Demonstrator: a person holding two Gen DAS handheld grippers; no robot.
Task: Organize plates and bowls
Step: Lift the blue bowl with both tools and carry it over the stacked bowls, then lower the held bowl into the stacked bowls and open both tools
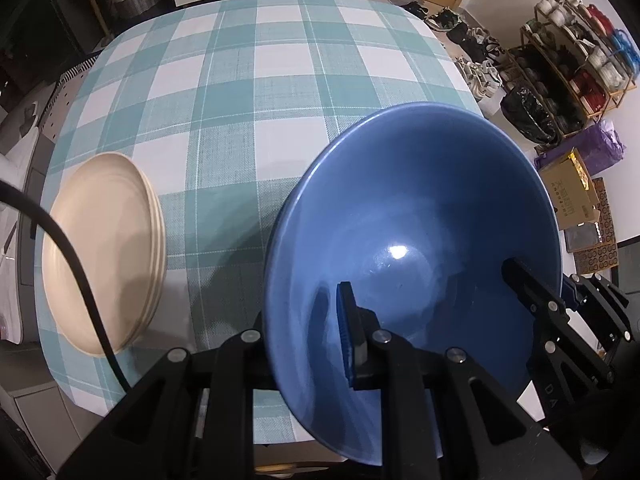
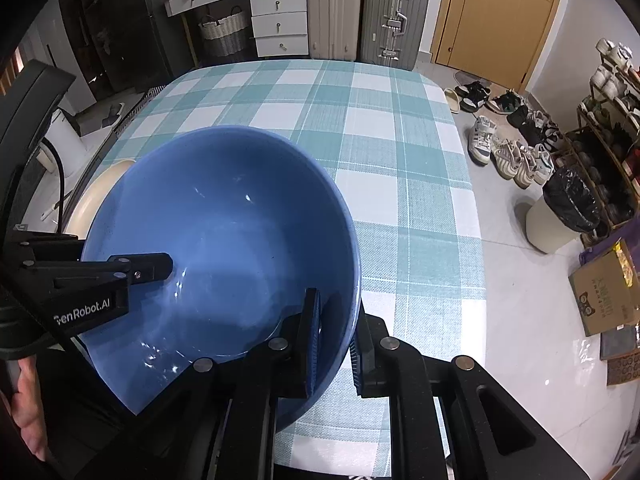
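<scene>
Checked tablecloth over the table, bare across the middle and far end. Blue bowl held up over the near edge, tilted, gripped on two opposite sides of its rim. Stack of cream plates at the near left corner, just beside the bowl and partly hidden behind it in the right wrist view.

Probably mid-carry or mid-handover of the bowl toward a resting place. Best done by levelling the bowl first, keeping it clear of the plate stack, and letting go with one gripper only once the other has sure hold or the base sits flat on the cloth; glazed rim likely slippery.

Right gripper narrowly set, pinching the bowl wall, one pad inside, one outside. Left gripper likewise nearly closed astride the rim; only the inner blue pad visible, outer one hidden behind the bowl.
</scene>
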